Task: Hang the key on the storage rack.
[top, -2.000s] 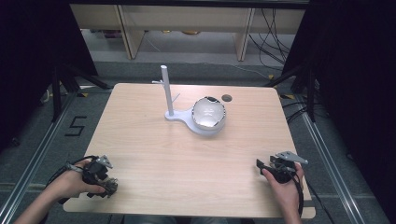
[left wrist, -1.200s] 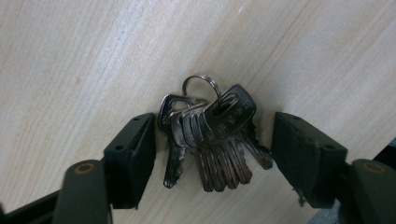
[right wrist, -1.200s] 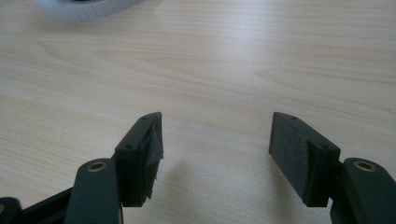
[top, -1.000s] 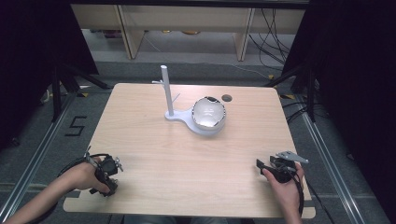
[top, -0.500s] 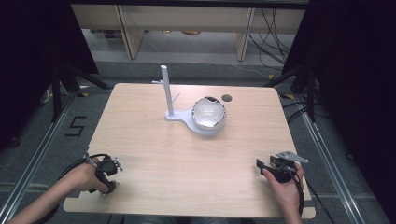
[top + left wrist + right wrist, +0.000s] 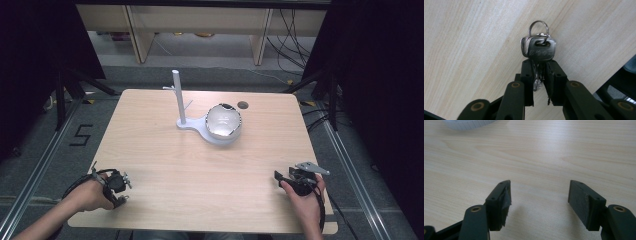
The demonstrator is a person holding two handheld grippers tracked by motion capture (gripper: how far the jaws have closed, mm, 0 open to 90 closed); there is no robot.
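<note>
Item one: my left tool, at the near left corner of the counter, close to its front edge. In the left gripper view its jaws have just been closing and now stand narrow, clamped on the blades of a small bunch of keys. The silver key heads stick out past the jaw tips, stacked flat against each other, with a key ring threaded through their holes. The pale wood shows behind the keys; whether they rest on it or hang just above it I cannot tell. In the high view the keys are too small to make out.

Item two: my right tool, near the front right of the counter, held in my right hand with the grey three-cornered plate on top. In the right gripper view its jaws stand wide apart with bare wood between the pads, gripping nothing.

Item three: a white stand, an upright post on a flat base, toward the far middle of the counter, well apart from both tools.

Item four: a rounded, shiny silver-white object seated on the right part of that base.

Item five: a small dark round hole in the counter just behind the shiny object.
</note>
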